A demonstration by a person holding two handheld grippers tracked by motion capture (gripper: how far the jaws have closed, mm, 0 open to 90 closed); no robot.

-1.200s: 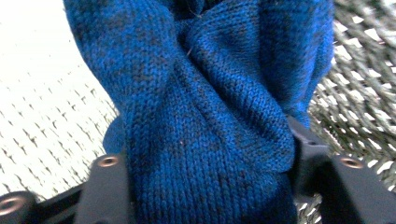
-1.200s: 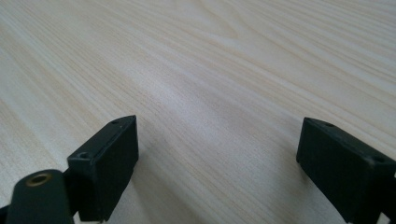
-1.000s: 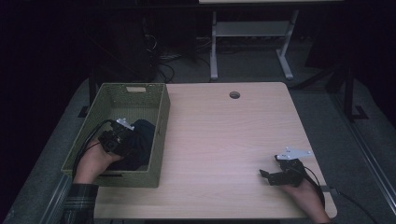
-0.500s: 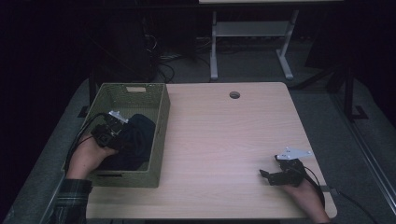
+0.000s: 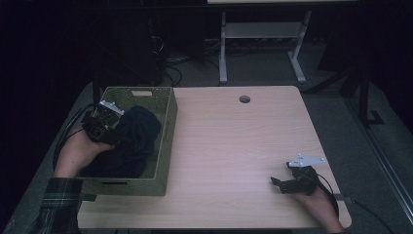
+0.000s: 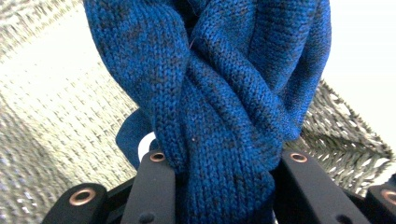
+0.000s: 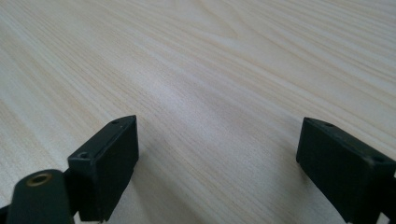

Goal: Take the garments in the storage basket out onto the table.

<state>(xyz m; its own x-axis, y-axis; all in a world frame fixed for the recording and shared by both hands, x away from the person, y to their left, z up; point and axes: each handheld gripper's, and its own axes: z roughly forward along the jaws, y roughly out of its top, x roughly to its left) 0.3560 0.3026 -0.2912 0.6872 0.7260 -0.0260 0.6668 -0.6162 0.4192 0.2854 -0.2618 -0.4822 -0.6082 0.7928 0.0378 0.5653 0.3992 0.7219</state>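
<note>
Fingers of left gripper (image 6: 224,186) clenched on bunched blue knit garment (image 6: 219,93), jaws just been closing, fabric squeezed between them. Largest first: wooden table (image 5: 234,146); woven green basket (image 5: 163,141) at its 9 o'clock edge; garment (dark in high view (image 5: 134,141)) inside basket, part gathered up at left gripper (image 5: 103,122), which sits over basket's 10 o'clock side. Right gripper (image 5: 285,184) at table's 4 o'clock, fingers (image 7: 109,163) spread wide, grasping nothing, resting low over bare wood.
</note>
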